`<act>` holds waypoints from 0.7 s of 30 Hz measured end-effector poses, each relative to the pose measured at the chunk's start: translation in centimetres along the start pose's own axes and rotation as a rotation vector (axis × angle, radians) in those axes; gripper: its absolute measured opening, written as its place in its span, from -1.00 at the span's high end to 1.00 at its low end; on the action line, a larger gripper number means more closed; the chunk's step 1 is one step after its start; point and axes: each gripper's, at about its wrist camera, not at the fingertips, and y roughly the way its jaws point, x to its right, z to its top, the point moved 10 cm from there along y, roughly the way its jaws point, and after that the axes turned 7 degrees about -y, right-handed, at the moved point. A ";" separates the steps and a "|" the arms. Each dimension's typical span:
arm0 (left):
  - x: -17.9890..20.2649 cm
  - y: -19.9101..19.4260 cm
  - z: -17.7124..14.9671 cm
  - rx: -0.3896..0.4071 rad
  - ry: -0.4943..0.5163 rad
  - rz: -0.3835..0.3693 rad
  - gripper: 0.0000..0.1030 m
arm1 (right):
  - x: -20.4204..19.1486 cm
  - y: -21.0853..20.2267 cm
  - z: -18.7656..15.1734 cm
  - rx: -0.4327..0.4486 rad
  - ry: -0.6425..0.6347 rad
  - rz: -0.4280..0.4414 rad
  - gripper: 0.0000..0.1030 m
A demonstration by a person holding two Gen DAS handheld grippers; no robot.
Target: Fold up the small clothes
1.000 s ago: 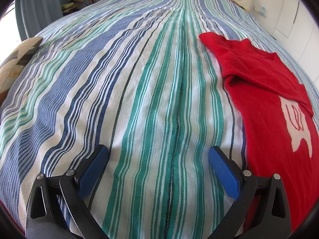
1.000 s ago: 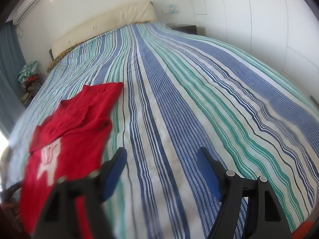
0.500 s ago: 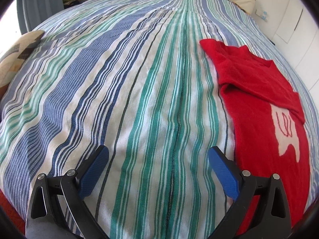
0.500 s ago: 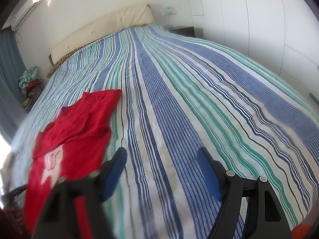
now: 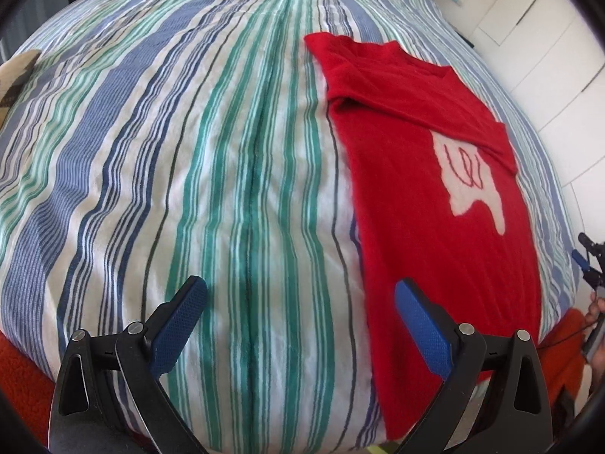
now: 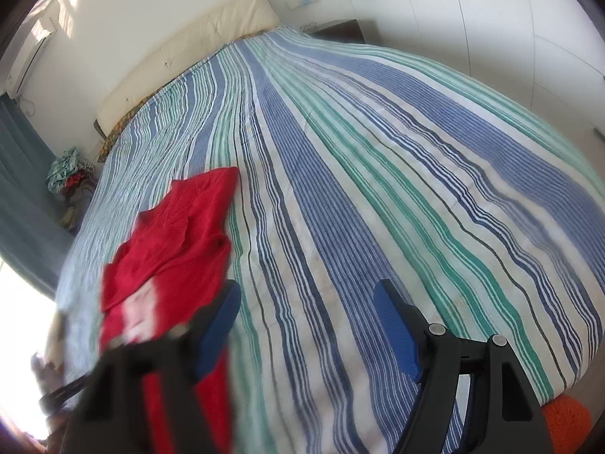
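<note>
- The left gripper (image 5: 300, 304), black-armed with blue textured pads, hangs over the near end of the bed with its jaws spread wide — nothing sits between them but striped cloth below.
- The task's thing, a red knitted sweater with a white motif on its front (image 5: 435, 174), lies flat on the blue, green and white striped bedspread (image 5: 189, 151), to the right of the left gripper's view; its lower hem reaches the near edge of the bed.
- A sleeve is folded across the sweater's upper part, partly covering the top of the white motif.
- The left gripper's right pad (image 5: 421, 331) appears in front of the sweater's left edge; whether it touches the knit cannot be told.
- The right gripper (image 6: 306, 327) has its jaws apart too, empty, over bare bedspread — the sweater lies to its left in this view, blurred near the left finger.
- At the far right edge of the left view, the other gripper's blue-tipped finger shows just beyond the sweater.
- A cream padded headboard (image 6: 189, 45) stands at the far end of the bed, and white wardrobe doors (image 6: 491, 11) line the right side.
</note>
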 end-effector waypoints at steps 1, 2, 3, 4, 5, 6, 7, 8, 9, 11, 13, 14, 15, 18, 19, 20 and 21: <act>0.6 -0.3 -0.9 -0.024 0.018 -0.025 -0.94 | -0.5 0.2 -0.5 -0.039 -0.002 0.022 -0.41; 1.2 -0.6 -1.7 -0.047 0.037 -0.046 -0.94 | -1.2 0.4 -1.1 -0.086 -0.007 0.049 -0.41; 1.6 -0.8 -2.6 -0.069 0.055 -0.063 -0.94 | -2.0 0.5 -1.9 -0.137 -0.015 0.082 -0.41; 2.1 -0.9 -3.5 -0.091 0.069 -0.076 -0.94 | -2.9 0.6 -2.9 -0.192 -0.025 0.119 -0.41; 2.6 -0.9 -4.4 -0.116 0.079 -0.089 -0.93 | -4.0 0.6 -4.0 -0.247 -0.036 0.156 -0.41; 3.1 -0.8 -5.2 -0.140 0.085 -0.104 -0.92 | -5.0 0.5 -5.3 -0.300 -0.042 0.195 -0.41; 3.6 -0.7 -5.9 -0.161 0.088 -0.118 -0.88 | -6.1 0.3 -6.7 -0.349 -0.044 0.236 -0.41; 4.1 -0.6 -6.5 -0.176 0.090 -0.129 -0.85 | -7.1 0.2 -8.0 -0.396 -0.047 0.275 -0.41; 4.6 -0.4 -6.8 -0.188 0.093 -0.137 -0.73 | -8.1 0.2 -9.4 -0.435 -0.056 0.304 -0.41; 5.3 0.2 -7.4 -0.205 0.105 -0.138 -0.62 | -9.6 0.6 -12.0 -0.506 -0.082 0.330 -0.41; 5.8 1.0 -8.0 -0.221 0.122 -0.120 -0.50 | -10.6 1.2 -14.2 -0.569 -0.099 0.343 -0.40; 6.1 1.3 -8.5 -0.233 0.136 -0.112 -0.45 | -11.0 1.7 -15.2 -0.592 -0.105 0.344 -0.40; 6.5 1.6 -9.0 -0.247 0.154 -0.107 -0.31 | -11.3 2.1 -16.0 -0.613 -0.114 0.341 -0.40; 7.0 2.3 -10.2 -0.279 0.200 -0.082 0.58 | -12.2 3.6 -18.2 -0.676 -0.140 0.338 -0.03; 7.0 2.5 -10.4 -0.297 0.193 -0.084 0.91 | -12.5 4.0 -18.8 -0.694 -0.152 0.348 0.57; 6.9 2.4 -10.4 -0.303 0.171 -0.091 0.93 | -12.7 4.3 -19.1 -0.694 -0.158 0.347 0.92; 6.9 2.1 -10.3 -0.304 0.150 -0.107 0.94 | -12.7 4.5 -19.1 -0.692 -0.150 0.352 0.90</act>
